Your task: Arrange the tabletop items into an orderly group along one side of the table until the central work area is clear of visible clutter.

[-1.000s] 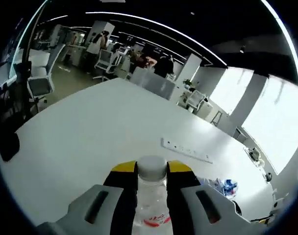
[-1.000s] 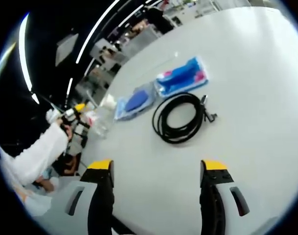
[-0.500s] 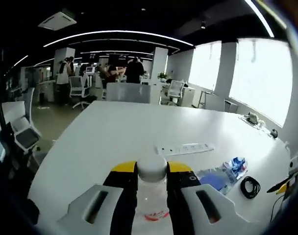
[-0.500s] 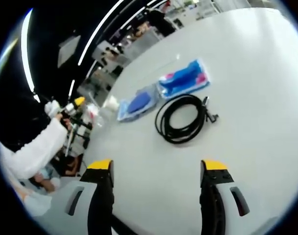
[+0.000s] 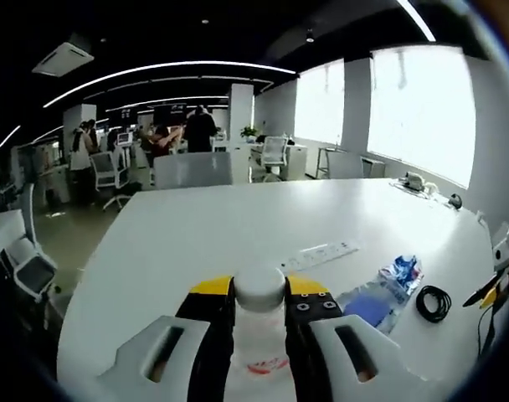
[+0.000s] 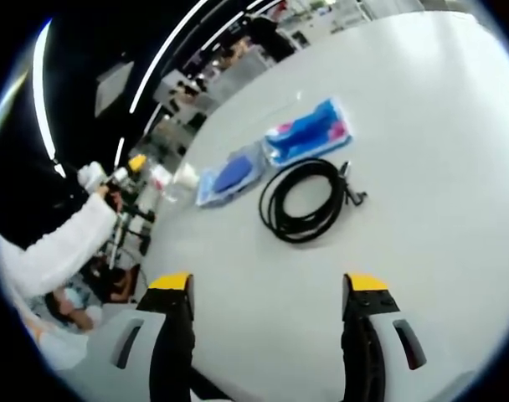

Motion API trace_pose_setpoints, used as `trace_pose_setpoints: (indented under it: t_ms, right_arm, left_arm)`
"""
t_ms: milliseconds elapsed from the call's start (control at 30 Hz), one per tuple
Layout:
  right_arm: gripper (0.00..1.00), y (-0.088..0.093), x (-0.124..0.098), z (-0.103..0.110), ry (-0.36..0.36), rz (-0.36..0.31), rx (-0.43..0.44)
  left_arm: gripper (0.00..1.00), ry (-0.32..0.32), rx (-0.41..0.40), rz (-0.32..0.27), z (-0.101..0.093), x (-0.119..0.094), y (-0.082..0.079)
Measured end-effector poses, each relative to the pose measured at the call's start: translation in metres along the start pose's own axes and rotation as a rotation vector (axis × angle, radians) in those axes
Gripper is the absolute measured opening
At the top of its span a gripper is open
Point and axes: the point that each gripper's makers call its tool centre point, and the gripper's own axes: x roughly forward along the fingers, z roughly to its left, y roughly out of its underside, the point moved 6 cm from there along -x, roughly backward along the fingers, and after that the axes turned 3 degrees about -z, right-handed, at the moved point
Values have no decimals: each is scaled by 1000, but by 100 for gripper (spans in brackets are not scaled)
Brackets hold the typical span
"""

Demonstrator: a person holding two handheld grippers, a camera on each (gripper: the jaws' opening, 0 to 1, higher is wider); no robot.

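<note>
A clear plastic bottle (image 5: 259,347) with a white cap and a red label stands up between my left gripper's (image 5: 260,291) yellow-tipped jaws, which are shut on its neck. Past it on the white table (image 5: 196,234) lie a white power strip (image 5: 320,254), two blue packets (image 5: 403,272) (image 5: 367,306) and a black cable coil (image 5: 432,301). My right gripper (image 6: 268,289) is open over bare table, short of the cable coil (image 6: 305,201). Beyond the coil lie a blue-and-pink packet (image 6: 309,132) and a blue packet (image 6: 231,176). The left gripper (image 6: 136,163) holds the bottle (image 6: 167,182) at the far left.
A person's white sleeve (image 6: 58,251) reaches in at the left of the right gripper view. Office chairs (image 5: 112,167), desks and people stand beyond the table's far end. Windows run along the right wall. Small items (image 5: 418,182) sit at the far right table edge.
The left gripper's view has swung round, bringing the packets and cable coil into it. In the right gripper view the held bottle has drifted left and up, away from the blue packet.
</note>
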Motion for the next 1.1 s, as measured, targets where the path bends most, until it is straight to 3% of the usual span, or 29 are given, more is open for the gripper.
trace_pose_setpoints:
  t_ms: [467, 533, 1100]
  right_arm:
    - [71, 5, 1, -9, 4, 10, 16]
    - [71, 6, 1, -9, 3, 15, 17]
    - [71, 8, 2, -6, -12, 25, -3]
  left_arm:
    - [20, -18, -16, 23, -2, 1, 18]
    - [20, -29, -32, -11, -2, 0, 15]
    - [22, 19, -46, 1, -11, -12, 18]
